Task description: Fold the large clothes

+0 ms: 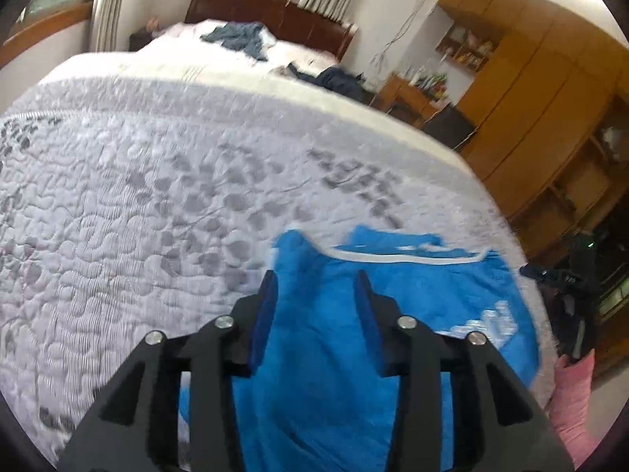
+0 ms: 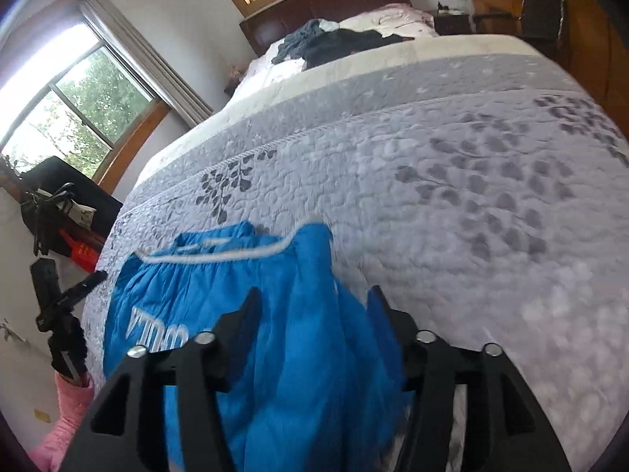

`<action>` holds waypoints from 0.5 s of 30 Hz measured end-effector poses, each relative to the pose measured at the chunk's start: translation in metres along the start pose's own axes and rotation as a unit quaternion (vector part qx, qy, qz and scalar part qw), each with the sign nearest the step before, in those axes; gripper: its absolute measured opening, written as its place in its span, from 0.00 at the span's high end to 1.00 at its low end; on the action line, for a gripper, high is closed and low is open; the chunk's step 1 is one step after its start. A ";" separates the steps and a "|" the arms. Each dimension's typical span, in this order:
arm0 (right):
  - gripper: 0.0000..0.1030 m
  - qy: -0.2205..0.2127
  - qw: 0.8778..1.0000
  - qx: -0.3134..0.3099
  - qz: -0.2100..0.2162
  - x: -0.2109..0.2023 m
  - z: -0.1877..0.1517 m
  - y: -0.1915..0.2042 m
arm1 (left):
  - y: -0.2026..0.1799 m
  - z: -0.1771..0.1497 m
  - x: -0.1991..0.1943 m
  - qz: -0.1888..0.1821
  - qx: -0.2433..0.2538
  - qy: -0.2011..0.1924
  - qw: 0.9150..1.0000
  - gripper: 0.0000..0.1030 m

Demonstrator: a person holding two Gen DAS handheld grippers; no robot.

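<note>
A bright blue garment [image 1: 412, 287] with a white trim band and white lettering lies bunched on the near part of a quilted grey-white bedspread [image 1: 157, 196]. My left gripper [image 1: 315, 277] hovers over the garment's left part, its fingers spread wide; blue cloth shows between them, not pinched. In the right wrist view the same garment [image 2: 196, 287] sits left of centre, and a ridge of it rises between the wide-spread fingers of my right gripper [image 2: 314, 291]. The frames are motion-blurred, so I cannot tell whether either gripper touches the cloth.
Dark clothes [image 1: 240, 37] [image 2: 338, 41] are heaped by the wooden headboard [image 1: 275, 8] at the far end. Wooden cabinets [image 1: 542, 90] stand to the right of the bed, windows [image 2: 82, 98] to the left. A pink sleeve [image 1: 572, 401] [image 2: 68, 405] shows at the bed's near edge.
</note>
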State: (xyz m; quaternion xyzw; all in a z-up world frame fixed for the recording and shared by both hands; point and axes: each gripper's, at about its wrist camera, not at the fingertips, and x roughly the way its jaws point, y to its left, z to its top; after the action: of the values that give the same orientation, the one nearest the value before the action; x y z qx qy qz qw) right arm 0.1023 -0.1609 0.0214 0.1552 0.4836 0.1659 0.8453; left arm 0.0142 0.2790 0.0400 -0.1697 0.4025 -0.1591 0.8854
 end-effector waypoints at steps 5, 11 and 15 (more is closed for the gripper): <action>0.26 0.005 1.000 0.013 -0.005 -0.030 -0.043 -0.005 | -0.043 -0.027 -0.016 -0.025 0.031 0.011 0.999 0.52; 0.24 0.023 0.999 0.036 0.005 -0.037 -0.093 -0.010 | -0.072 -0.064 -0.004 -0.021 0.047 0.049 0.997 0.50; 0.21 0.028 0.998 0.054 0.023 -0.037 -0.117 -0.011 | -0.072 -0.081 0.003 -0.003 0.045 0.057 0.997 0.48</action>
State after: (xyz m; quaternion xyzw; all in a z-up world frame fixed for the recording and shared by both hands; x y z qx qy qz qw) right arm -0.0154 -0.1751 -0.0116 0.2065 0.5119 0.1631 0.8177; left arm -0.0568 0.1999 0.0188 -0.1220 0.4440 -0.1890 0.8673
